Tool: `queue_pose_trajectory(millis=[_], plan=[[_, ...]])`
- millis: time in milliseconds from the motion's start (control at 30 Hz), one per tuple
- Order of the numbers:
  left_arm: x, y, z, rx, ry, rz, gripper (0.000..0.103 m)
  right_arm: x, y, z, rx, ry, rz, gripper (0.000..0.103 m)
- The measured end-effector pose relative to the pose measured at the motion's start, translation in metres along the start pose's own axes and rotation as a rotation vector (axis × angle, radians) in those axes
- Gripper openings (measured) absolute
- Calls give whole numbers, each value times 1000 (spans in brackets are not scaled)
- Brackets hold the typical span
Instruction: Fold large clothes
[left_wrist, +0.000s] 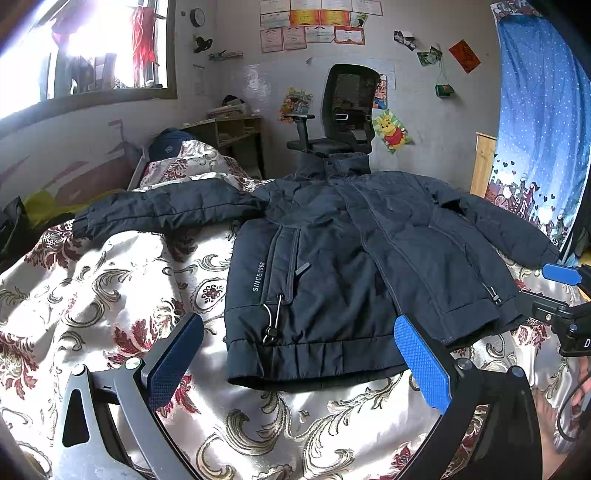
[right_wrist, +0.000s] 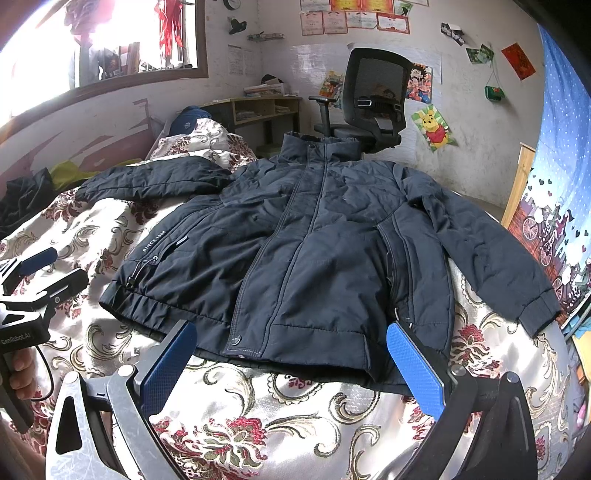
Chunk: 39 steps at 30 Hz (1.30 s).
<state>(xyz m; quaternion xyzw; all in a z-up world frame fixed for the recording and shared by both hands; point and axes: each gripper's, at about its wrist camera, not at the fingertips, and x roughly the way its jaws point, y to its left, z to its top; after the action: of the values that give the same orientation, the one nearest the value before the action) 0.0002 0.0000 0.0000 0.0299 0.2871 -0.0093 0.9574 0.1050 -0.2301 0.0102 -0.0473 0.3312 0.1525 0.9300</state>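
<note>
A dark navy padded jacket (left_wrist: 332, 258) lies flat, front up and zipped, on the bed, collar away from me, both sleeves spread out. It also shows in the right wrist view (right_wrist: 314, 251). My left gripper (left_wrist: 299, 354) is open and empty, just in front of the jacket's hem at its left half. My right gripper (right_wrist: 291, 354) is open and empty, just in front of the hem at the right half. The right gripper shows at the right edge of the left wrist view (left_wrist: 561, 295); the left gripper shows at the left edge of the right wrist view (right_wrist: 33, 288).
The bed carries a cream and red floral quilt (left_wrist: 110, 295). A pillow and bundled bedding (left_wrist: 192, 162) lie at the far left. A black office chair (left_wrist: 343, 110) and a wooden shelf (left_wrist: 232, 133) stand beyond the bed. A blue curtain (left_wrist: 543, 129) hangs at the right.
</note>
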Motion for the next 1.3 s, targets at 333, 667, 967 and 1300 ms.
queue_pose_trajectory(millis=[333, 667, 967, 1300], plan=[[0, 0, 0, 1, 1, 0, 102, 0, 0, 0, 0, 2, 1, 103], [0, 4, 2, 5, 15, 16, 102, 4, 1, 0, -11, 18, 2, 103], [11, 12, 11, -4, 44, 22, 102, 9, -8, 14, 7, 16, -88, 103], [20, 27, 81, 169, 89, 21, 102, 28, -24, 52, 16, 96, -135, 103]])
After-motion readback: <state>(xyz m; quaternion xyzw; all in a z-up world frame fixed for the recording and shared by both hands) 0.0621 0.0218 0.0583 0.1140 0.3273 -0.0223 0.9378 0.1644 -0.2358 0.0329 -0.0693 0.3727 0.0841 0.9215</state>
